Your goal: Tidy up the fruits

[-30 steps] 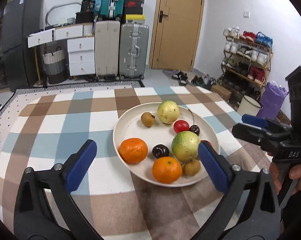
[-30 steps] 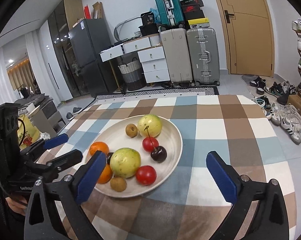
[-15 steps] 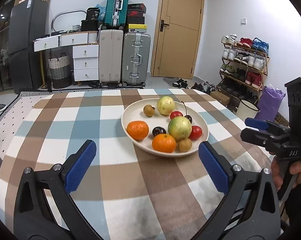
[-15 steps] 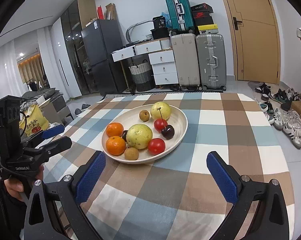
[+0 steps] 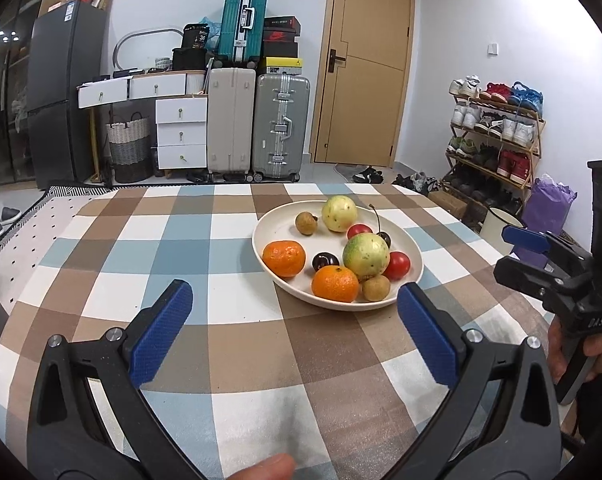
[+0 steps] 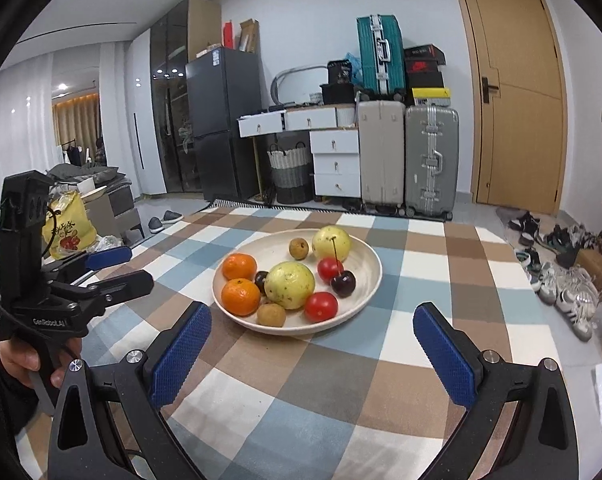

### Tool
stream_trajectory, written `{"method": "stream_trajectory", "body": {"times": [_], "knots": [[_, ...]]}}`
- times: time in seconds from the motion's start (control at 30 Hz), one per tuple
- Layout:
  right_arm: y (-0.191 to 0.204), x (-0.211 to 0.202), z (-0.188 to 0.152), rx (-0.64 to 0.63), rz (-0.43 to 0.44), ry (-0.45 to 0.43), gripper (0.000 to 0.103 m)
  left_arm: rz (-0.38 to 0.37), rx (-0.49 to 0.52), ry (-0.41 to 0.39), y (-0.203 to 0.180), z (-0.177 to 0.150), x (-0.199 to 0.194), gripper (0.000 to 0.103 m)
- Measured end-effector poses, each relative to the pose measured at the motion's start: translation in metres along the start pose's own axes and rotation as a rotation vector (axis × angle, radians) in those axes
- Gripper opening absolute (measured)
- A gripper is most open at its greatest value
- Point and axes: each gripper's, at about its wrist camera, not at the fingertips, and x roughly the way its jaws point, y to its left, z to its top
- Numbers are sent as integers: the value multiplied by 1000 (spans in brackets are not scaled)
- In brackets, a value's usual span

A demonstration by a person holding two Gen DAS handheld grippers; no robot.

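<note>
A cream plate (image 5: 277, 222) (image 6: 367, 276) on the checked tablecloth holds several fruits: two oranges (image 5: 283, 258) (image 6: 240, 296), two yellow-green guavas (image 5: 366, 255) (image 6: 289, 285), red tomatoes (image 5: 397, 265) (image 6: 321, 306), dark cherries (image 5: 325, 261) (image 6: 343, 283) and small brown longans (image 5: 375, 288) (image 6: 271, 314). My left gripper (image 5: 295, 320) is open and empty, held short of the plate. My right gripper (image 6: 313, 338) is open and empty, also short of the plate. Each gripper shows in the other's view, the right one (image 5: 529, 256) and the left one (image 6: 113, 268).
The checked tablecloth (image 5: 189, 240) covers the table; its edges fall away on all sides. Suitcases (image 5: 279, 128), white drawers (image 5: 181, 132), a dark fridge (image 5: 61, 92) and a door stand behind. A shoe rack (image 5: 497, 136) is at the right.
Both grippers have drawn back and away from the plate, which now sits farther off in both views. Both stay open and empty. The fruits have not moved.
</note>
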Motion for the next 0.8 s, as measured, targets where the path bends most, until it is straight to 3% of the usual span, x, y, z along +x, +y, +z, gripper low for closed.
{"method": "stream_trajectory", "body": {"times": [0.8], "knots": [[4,-2,-1,-4,0,-27,103,-5,22,-18,-8,1,-4,102]]}}
